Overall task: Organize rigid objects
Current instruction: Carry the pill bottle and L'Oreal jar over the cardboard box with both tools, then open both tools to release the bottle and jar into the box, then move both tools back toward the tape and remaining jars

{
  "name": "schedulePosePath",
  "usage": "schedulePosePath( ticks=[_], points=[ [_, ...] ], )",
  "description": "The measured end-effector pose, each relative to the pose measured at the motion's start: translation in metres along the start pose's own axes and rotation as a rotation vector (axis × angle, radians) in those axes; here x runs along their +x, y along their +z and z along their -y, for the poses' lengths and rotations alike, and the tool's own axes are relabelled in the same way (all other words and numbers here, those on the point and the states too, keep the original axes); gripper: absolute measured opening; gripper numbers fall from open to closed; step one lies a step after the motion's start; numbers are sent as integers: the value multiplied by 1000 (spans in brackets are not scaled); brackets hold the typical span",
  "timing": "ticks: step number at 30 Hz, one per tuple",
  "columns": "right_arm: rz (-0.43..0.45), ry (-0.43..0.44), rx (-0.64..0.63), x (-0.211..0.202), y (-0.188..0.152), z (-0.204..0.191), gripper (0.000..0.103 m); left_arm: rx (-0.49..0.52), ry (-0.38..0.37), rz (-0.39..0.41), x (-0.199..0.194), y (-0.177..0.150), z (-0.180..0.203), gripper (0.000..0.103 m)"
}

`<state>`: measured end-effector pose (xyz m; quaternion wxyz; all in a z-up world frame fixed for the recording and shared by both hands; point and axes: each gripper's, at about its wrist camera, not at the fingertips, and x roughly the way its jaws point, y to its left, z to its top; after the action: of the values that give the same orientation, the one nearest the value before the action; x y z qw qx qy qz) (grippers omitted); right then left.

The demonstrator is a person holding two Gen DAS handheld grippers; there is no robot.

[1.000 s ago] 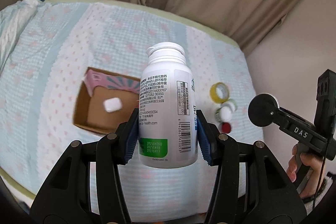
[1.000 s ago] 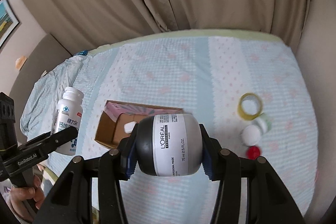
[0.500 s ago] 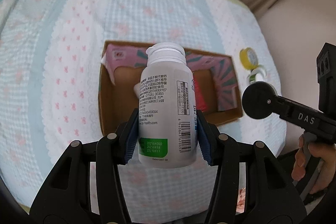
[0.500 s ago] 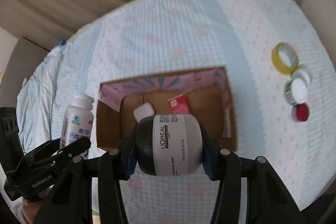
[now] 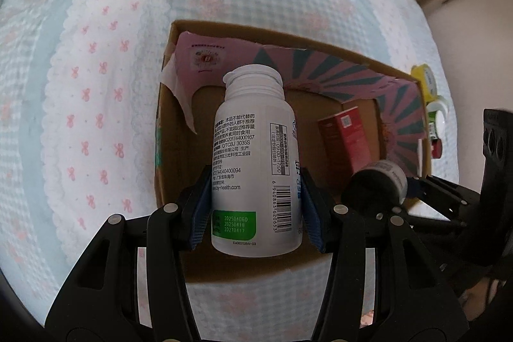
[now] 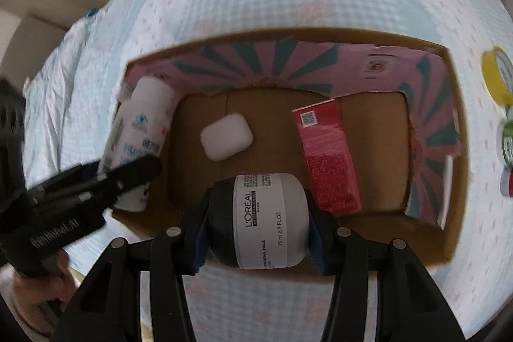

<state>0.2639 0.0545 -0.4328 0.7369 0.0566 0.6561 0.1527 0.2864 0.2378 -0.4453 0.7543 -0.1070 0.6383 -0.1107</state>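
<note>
Checked blue bedspread (image 5: 96,60), cardboard box (image 6: 449,249), left fingers (image 5: 312,213) gripping bottle (image 5: 253,162), right fingers (image 6: 315,231) gripping jar (image 6: 263,220)

A bed (image 5: 96,60) in a pale blue and pink-flowered cover is carrying an open cardboard box (image 6: 449,233). Just beside the box are lying a yellow tape roll (image 6: 497,74) and some small jars (image 5: 437,120).

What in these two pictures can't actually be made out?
- Left wrist view: white earbud case is hidden behind the white bottle.
- Left wrist view: the jars beyond the cardboard box wall are mostly cut off.
- Right wrist view: the left gripper is motion-blurred.
</note>
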Motion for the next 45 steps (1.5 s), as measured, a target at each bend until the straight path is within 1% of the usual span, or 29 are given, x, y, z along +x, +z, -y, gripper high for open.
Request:
schedulePosePath(
  ticks=[4, 6, 9, 11, 12, 13, 14, 15, 17, 18, 23, 27, 33, 39, 41, 45],
  points=[
    [-5, -24, -137, 13, 0, -5, 47, 29, 26, -18, 11, 10, 1, 47],
    [-10, -33, -179, 17, -1, -7, 47, 41, 37, -27, 16, 13, 2, 47],
    [-8, -48, -236, 23, -3, -10, 47, 84, 74, -43, 21, 19, 8, 47],
    [7, -37, -265, 25, -4, -12, 47, 90, 92, -51, 20, 22, 10, 49],
    [24, -19, -272, 23, -6, -12, 53, 93, 92, -49, 17, 24, 12, 56],
    [39, -2, -281, 21, -8, -12, 79, 101, 84, -41, 12, 25, 14, 83],
    [34, 0, -290, 20, -10, -12, 99, 110, 39, -31, 8, 26, 17, 102],
    [28, 2, -305, 20, -12, -13, 103, 114, 33, -16, 3, 26, 20, 103],
    [42, 1, -323, 17, -18, -11, 103, 134, 72, -4, 0, 24, 23, 103],
    [51, 6, -321, 15, -20, -9, 103, 140, 78, -5, 1, 23, 23, 103],
    [74, -1, -291, 10, -21, -7, 103, 101, 67, -12, 2, 19, 17, 103],
    [85, -7, -282, 2, -22, -8, 103, 106, 85, 1, -7, 18, 18, 103],
    [125, -9, -282, -19, -25, -9, 103, 103, 86, 47, -40, 14, 26, 103],
    [172, -27, -289, -55, -34, -17, 103, 98, 72, 107, -82, 6, 38, 103],
    [188, -34, -281, -71, -39, -19, 103, 92, 66, 130, -100, 1, 45, 103],
    [231, -37, -245, -110, -50, -21, 103, 117, 82, 180, -136, -11, 62, 103]
  ],
)
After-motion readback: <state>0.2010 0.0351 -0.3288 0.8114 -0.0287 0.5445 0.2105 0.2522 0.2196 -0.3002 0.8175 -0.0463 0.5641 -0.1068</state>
